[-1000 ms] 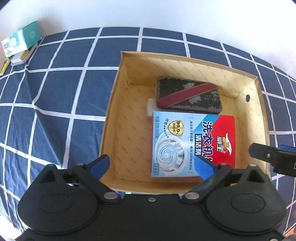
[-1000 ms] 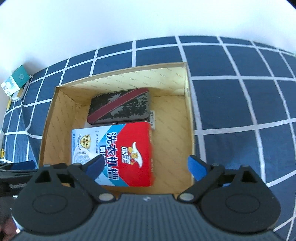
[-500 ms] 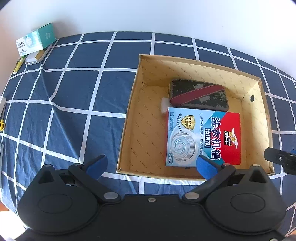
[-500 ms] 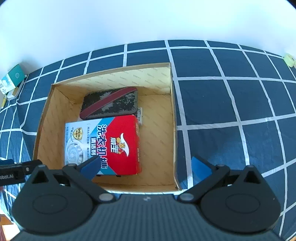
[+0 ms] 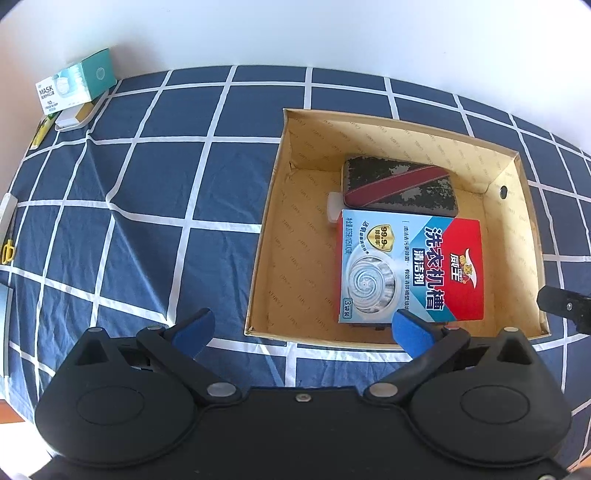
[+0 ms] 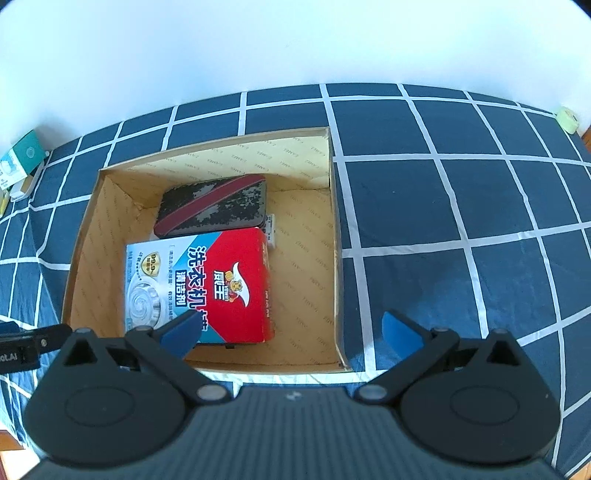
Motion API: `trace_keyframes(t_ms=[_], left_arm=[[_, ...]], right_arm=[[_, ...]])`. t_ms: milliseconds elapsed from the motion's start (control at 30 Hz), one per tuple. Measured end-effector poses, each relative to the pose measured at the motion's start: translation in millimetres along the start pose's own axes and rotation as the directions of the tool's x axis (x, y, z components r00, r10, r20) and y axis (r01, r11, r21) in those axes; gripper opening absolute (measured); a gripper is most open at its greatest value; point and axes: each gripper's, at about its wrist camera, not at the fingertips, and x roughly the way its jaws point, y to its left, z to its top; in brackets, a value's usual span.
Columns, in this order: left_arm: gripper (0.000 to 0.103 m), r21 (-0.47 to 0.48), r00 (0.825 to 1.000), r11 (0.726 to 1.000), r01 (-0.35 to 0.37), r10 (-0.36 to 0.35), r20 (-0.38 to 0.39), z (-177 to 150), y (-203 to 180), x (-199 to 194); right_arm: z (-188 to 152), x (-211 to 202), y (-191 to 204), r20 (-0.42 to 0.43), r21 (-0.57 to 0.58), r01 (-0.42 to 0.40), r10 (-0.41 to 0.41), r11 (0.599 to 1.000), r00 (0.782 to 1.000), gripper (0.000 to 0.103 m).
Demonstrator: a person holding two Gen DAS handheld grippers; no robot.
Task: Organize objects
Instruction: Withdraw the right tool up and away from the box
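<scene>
Left gripper (image 5: 302,326) and right gripper (image 6: 291,328) both spread, empty; ahead, "99.9%" washing-machine cleaner box (image 5: 410,269) lies flat in the cardboard box (image 5: 275,236), long axis crosswise; "MASK" box (image 5: 75,85) far left.

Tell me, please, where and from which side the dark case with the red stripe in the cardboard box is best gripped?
Probably from above, across the short width of the dark case. It lies flat in the cardboard box, with the cleaner carton close against one long side, so that finger has little room.

plain white wall (image 5: 295,33), navy tablecloth (image 5: 147,184) with white grid, bright even light
</scene>
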Motion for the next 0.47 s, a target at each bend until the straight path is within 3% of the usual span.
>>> trace_keyframes(t_ms=[467], left_arm=[[0.103, 0.006, 1.000, 1.000, 0.003, -0.003, -0.014, -0.1, -3.4, 0.8]], right_arm=[[0.7, 0.8, 3.1, -0.003, -0.010, 0.008, -0.008, 1.000, 1.000, 0.103]])
